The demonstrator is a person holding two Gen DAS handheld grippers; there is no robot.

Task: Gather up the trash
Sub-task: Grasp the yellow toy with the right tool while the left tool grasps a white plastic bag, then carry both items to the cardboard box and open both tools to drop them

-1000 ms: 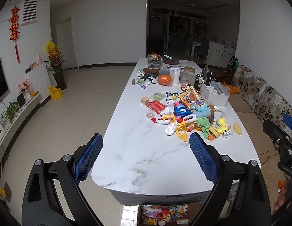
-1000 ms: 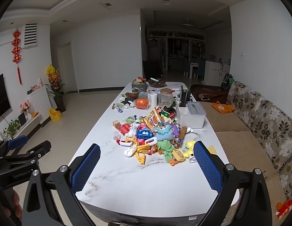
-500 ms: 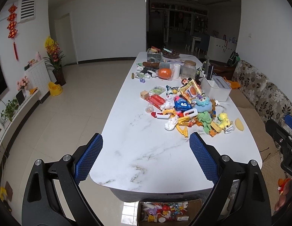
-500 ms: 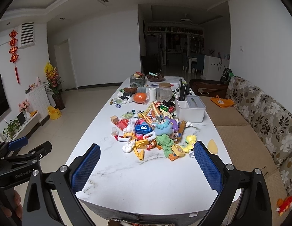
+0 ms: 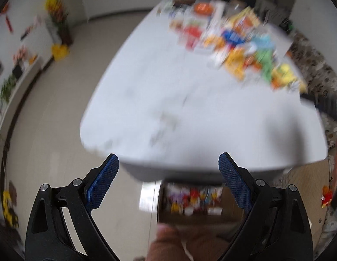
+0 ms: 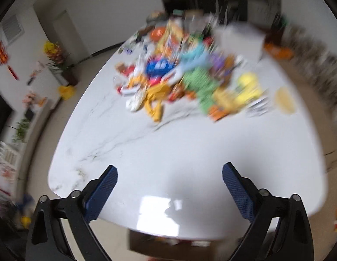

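Note:
A blurred heap of colourful toys and wrappers (image 5: 240, 45) lies on the far half of a long white marble table (image 5: 190, 117); the same heap (image 6: 185, 74) fills the upper middle of the right wrist view. My left gripper (image 5: 168, 163) is open and empty above the table's near edge. Below that edge a cardboard box (image 5: 194, 198) holding small colourful items stands on the floor. My right gripper (image 6: 170, 174) is open and empty over the bare near end of the table (image 6: 190, 152). Both views are motion-blurred.
A white box (image 6: 240, 39) stands behind the heap. A patterned sofa (image 6: 320, 65) runs along the table's right side. At the left are a flower pot (image 5: 57, 19), a low shelf and open tiled floor (image 5: 48, 119). A person's sleeve (image 5: 181, 243) shows at the bottom.
Both grippers have tipped downward and moved closer over the table, so the views blur. The floor box now sits fuller in the left wrist view. Both stay open.

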